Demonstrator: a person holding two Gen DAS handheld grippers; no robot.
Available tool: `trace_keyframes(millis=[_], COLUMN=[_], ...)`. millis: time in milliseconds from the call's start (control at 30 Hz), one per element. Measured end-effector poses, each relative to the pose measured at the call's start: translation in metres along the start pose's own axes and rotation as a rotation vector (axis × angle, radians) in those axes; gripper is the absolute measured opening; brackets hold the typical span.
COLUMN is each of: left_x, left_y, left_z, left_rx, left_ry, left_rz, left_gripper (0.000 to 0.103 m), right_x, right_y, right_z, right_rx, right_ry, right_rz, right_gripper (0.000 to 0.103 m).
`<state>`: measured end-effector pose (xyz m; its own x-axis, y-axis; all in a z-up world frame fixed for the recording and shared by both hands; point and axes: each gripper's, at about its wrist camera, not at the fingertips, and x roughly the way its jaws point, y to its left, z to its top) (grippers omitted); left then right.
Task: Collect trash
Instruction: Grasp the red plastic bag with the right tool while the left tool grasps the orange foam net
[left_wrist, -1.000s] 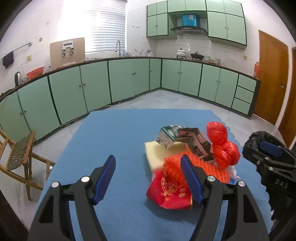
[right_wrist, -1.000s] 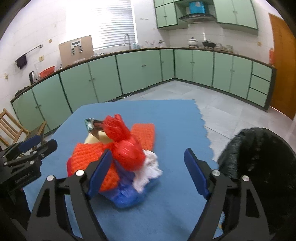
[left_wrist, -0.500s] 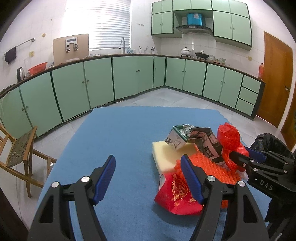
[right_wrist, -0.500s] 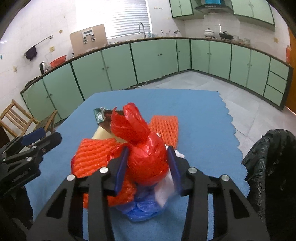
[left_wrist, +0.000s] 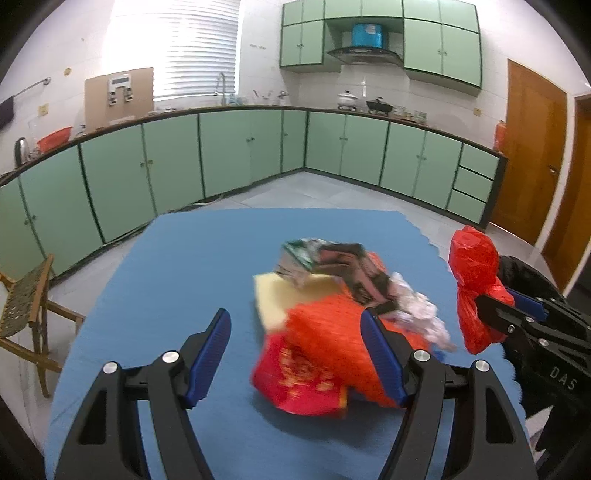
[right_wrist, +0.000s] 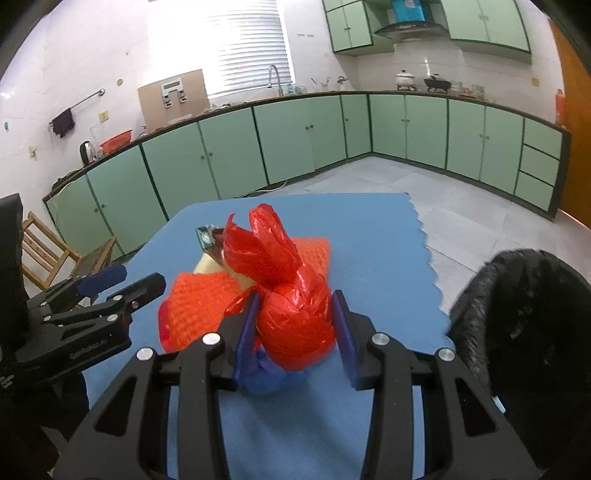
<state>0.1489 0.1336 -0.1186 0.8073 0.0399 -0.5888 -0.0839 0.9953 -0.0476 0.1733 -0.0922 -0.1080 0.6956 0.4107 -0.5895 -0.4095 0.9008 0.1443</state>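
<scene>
My right gripper (right_wrist: 295, 328) is shut on a knotted red plastic bag (right_wrist: 291, 299) and holds it above the blue table cloth (right_wrist: 369, 251); the bag also shows in the left wrist view (left_wrist: 476, 291). The trash pile left on the cloth holds orange foam net (left_wrist: 332, 332), a red packet (left_wrist: 299, 376), a yellow sponge (left_wrist: 273, 299), a crushed carton (left_wrist: 325, 258) and white paper (left_wrist: 421, 314). My left gripper (left_wrist: 295, 354) is open and empty, low in front of the pile. A black trash bag (right_wrist: 524, 317) gapes at the table's right edge.
A wooden chair (left_wrist: 26, 314) stands left of the table. Green cabinets (left_wrist: 229, 155) line the far walls. A blue bag (right_wrist: 266, 376) lies under the red one. The cloth's scalloped right edge (right_wrist: 424, 236) borders tiled floor.
My right gripper closed on the red plastic bag and lifted it up and to the right, off the pile. My left gripper drifted slightly toward the pile and stayed open.
</scene>
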Motion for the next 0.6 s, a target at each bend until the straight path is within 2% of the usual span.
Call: trace_keyframes(millis=[433, 533, 600], left_x=[0.031, 0.035, 0.035], left_y=[-0.036, -0.039, -0.039], left_z=[-0.008, -0.011, -0.011], left_rx=[0.008, 0.005, 0.007], left_ry=[0.105, 0.125, 0.121], left_rz=[-0.061, -0.070, -0.062], left_gripper=[0.070, 0.055, 0.040], right_x=[-0.007, -0.006, -0.006], right_y=[-0.029, -0.031, -0.032], right_z=[-0.023, -0.027, -0.027], right_rx=[0.042, 0.047, 0.049], right_ry=[0.030, 0.038, 0.039], right_rz=[-0.052, -0.055, -0.057], right_gripper=[0.038, 0.038, 0.038])
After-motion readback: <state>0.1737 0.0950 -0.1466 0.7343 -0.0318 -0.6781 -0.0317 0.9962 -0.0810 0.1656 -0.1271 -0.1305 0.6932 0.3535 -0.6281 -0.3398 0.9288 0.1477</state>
